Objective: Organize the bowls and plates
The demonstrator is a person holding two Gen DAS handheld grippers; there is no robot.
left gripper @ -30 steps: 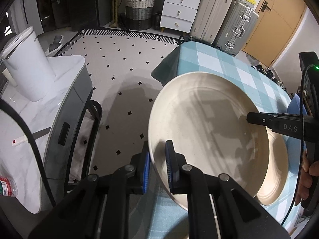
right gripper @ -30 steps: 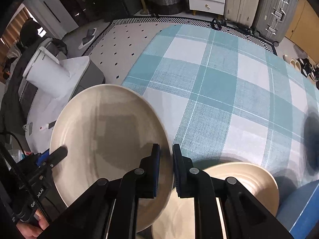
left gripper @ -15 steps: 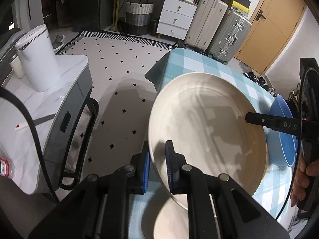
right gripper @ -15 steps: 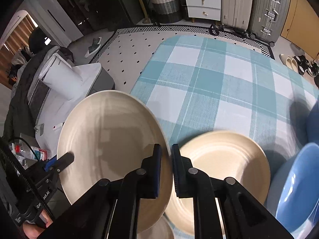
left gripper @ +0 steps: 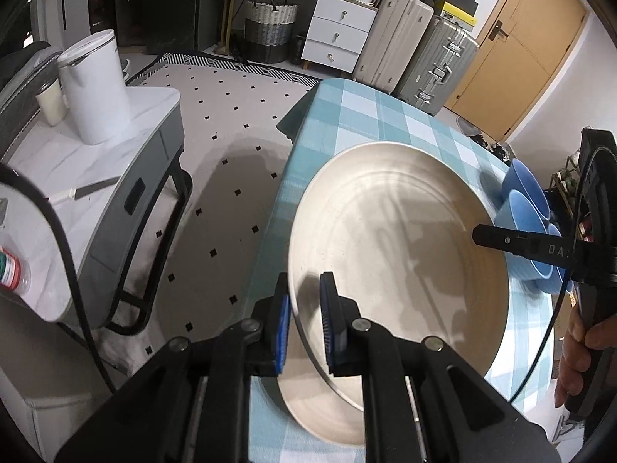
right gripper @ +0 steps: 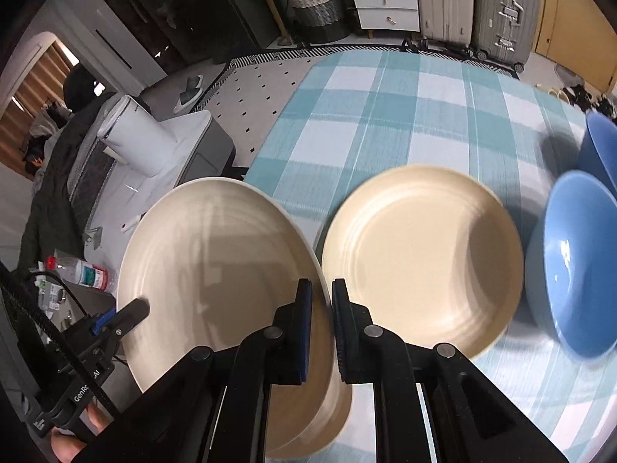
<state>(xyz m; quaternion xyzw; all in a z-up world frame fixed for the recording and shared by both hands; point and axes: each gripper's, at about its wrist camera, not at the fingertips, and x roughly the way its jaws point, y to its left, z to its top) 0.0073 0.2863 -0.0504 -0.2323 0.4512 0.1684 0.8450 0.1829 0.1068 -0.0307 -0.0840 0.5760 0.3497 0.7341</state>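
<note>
— cream plate [left gripper: 401, 231] pinched on two opposite rims and held tilted, clear of the checked tablecloth [left gripper: 370, 115].
— left gripper [left gripper: 304, 308]?
— nearly closed, blue pads clamped on the plate's near rim, one pad on each face.
— right gripper [right gripper: 321, 308]?
— same again: jaws almost together, gripping the far rim of that plate; seen from the left wrist as a black finger lying across the rim.
— anything else around the plate?
— second cream plate [right gripper: 420, 258] lying flat on the tablecloth, just right of the held plate in the right wrist view. edge of a third cream plate [right gripper: 308, 424] peeking out beneath the held one, too hidden to say more.
— bowls?
— blue bowls [right gripper: 574, 262], further right of the flat plate, touching or nearly touching its edge; blurred, so hard to count, at least two. 
— off the table?
— white side table [left gripper: 77, 162] left of the plate across a strip of dotted floor, carrying a white kettle [left gripper: 96, 88]. suitcases [left gripper: 420, 42] and white drawers [left gripper: 335, 27] beyond the tablecloth's far end.
</note>
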